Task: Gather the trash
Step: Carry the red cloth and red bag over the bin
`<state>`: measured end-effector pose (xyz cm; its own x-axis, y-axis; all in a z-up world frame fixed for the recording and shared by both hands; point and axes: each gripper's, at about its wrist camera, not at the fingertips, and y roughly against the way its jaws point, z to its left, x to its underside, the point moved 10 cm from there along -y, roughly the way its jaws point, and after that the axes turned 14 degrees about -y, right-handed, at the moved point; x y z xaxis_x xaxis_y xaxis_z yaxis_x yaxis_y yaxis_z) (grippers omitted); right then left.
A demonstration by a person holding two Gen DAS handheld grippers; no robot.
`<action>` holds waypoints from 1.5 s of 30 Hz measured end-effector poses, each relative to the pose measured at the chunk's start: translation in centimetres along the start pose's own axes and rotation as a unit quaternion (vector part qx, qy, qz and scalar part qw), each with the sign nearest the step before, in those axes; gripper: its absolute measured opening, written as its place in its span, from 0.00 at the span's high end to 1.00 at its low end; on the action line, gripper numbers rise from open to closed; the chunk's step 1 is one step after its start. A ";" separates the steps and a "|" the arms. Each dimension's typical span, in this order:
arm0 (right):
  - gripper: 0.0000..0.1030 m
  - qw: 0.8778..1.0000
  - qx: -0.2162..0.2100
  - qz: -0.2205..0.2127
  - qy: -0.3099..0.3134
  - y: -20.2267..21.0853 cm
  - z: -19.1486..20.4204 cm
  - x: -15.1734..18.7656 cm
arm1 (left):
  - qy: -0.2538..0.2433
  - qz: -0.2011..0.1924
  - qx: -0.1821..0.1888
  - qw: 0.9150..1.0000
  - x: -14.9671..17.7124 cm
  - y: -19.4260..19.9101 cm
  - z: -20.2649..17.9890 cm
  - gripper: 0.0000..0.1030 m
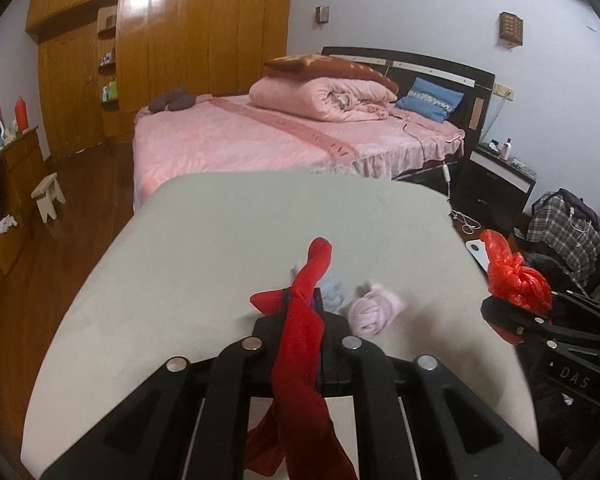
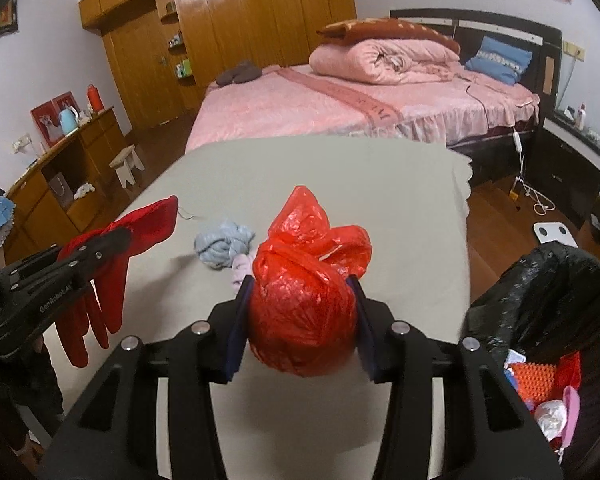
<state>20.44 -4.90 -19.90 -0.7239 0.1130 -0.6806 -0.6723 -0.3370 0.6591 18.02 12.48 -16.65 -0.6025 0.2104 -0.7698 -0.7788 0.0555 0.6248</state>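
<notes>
Step in hand: both picks look made; the pieces are held clear of the worktop point(image 2: 340, 168), so the carry to the bin comes next, by this reading.
Left tongs point(image 1: 298, 300): closed tight on a red glove point(image 1: 300, 344), pinched across its middle.
Right tongs point(image 2: 300, 312): clamped on a knotted red plastic bag point(image 2: 304, 292), pads pressed against its two sides, jaws part-way apart around the bulk.
Where the trash is: bag and glove are in the air above the pale worktop; a crumpled blue-grey cloth point(image 2: 224, 246) and a pink cloth point(image 1: 374, 308) lie on the worktop just beyond the tongs.
Bin: black-lined trash bin point(image 2: 548, 280) stands at the worktop's right edge, already holding scraps.
Next move calls for: swinging the right tongs rightward over the bin's mouth before letting go; the left load has the longer way across.
Glove's axis: long axis runs along the tongs' line; cuff end points away towards the bed, fingers hang down and back.
Bag's axis: roughly round; its knotted tail points up and away.
</notes>
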 end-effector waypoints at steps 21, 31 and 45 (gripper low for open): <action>0.57 0.995 0.018 -0.085 -0.047 9.9 -7.4 -3.8 | -0.055 -0.068 0.066 0.994 -7.3 4.6 -12.1 0.91; 0.57 0.989 0.055 -0.113 -0.072 13.7 -13.0 -4.0 | -0.086 -0.094 0.111 0.986 -10.0 5.8 -18.9 0.91; 0.57 0.978 0.116 -0.136 -0.106 17.2 -21.2 -2.9 | -0.131 -0.120 0.178 0.968 -12.6 6.1 -28.2 0.91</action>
<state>14.26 -30.83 -13.36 -0.5131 0.3684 -0.7752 -0.8437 -0.0501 0.5345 15.99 -17.41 -6.81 -0.3102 0.3862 -0.8687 -0.7534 0.4574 0.4724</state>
